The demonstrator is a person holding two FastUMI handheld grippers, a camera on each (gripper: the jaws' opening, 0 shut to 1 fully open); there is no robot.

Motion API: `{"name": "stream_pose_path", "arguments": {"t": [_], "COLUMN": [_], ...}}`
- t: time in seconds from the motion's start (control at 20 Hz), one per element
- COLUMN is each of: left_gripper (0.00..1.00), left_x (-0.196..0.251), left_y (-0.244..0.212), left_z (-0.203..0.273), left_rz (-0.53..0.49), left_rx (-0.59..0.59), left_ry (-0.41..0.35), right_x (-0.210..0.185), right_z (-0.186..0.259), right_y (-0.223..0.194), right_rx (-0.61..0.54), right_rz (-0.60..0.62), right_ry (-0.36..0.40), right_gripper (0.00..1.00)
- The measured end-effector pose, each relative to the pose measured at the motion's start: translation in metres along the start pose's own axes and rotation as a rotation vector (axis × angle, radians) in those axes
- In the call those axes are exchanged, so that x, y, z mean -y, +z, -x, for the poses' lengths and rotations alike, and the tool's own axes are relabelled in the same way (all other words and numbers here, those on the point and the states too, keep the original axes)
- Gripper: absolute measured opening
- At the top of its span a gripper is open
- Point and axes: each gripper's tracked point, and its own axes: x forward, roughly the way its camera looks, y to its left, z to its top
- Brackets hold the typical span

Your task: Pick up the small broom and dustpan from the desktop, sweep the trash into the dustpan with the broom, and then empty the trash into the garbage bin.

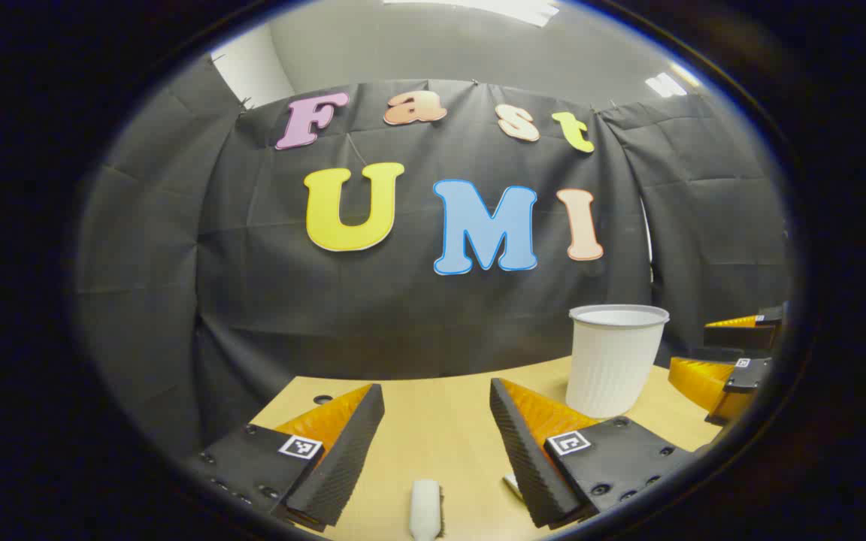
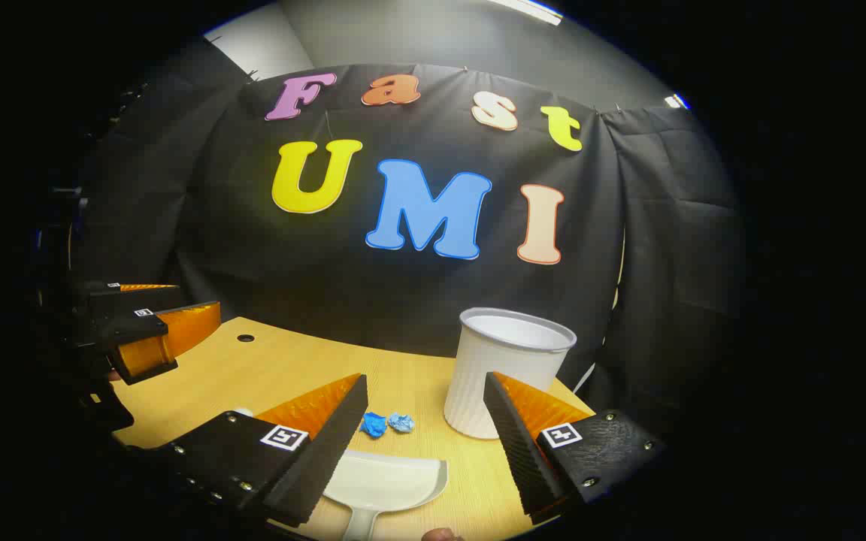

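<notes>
Ahead, the left gripper (image 1: 437,443) gapes wide and empty over the broom (image 1: 426,509). Likewise spread and empty, the right gripper (image 2: 425,443) hangs above the dustpan (image 2: 388,481), with blue trash (image 2: 386,424) and the white bin (image 2: 504,372) just beyond.

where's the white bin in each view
Left gripper view: the white bin stands right of centre on the desk, just beyond this gripper's right-hand finger.
Right gripper view: the bin stands right of centre, partly behind the right-hand finger, with blue scraps to its left.
Shared landmark: the small round hole in the desk.
</notes>
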Motion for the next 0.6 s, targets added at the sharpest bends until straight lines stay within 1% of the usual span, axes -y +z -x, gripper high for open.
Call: {"name": "stream_pose_path", "arguments": {"t": [0.05,0.1,0.3,0.35,0.45,0.5,0.6], "left_gripper": [0.94,0.94,0.94,0.93,0.94,0.93,0.95], "left_x": [0.0,-0.002,-0.001,-0.001,-0.001,-0.002,0.001], "left_y": [0.0,-0.003,-0.01,-0.014,-0.019,-0.021,-0.029], "left_z": [-0.002,-0.003,-0.005,-0.004,-0.001,0.0,0.002], "left_rz": [0.002,0.0,0.011,0.012,0.004,-0.001,-0.001], "left_rx": [-0.005,-0.009,-0.026,-0.034,-0.053,-0.059,-0.083], "left_ry": [0.003,0.011,0.026,0.031,0.039,0.045,0.043], "right_x": [0.0,0.004,0.011,0.01,0.01,0.01,0.008], "right_z": [-0.002,-0.003,-0.003,-0.002,-0.002,-0.001,0.001], "right_y": [-0.004,-0.008,-0.016,-0.019,-0.027,-0.029,-0.037], "right_rx": [-0.018,-0.037,-0.058,-0.067,-0.094,-0.103,-0.128], "right_rz": [-0.006,-0.008,-0.018,-0.021,-0.023,-0.025,-0.04], "right_ry": [0.002,-0.005,-0.015,-0.011,-0.002,0.003,0.018], "right_gripper": [1.0,0.97,0.97,0.97,0.97,0.97,0.97]}}
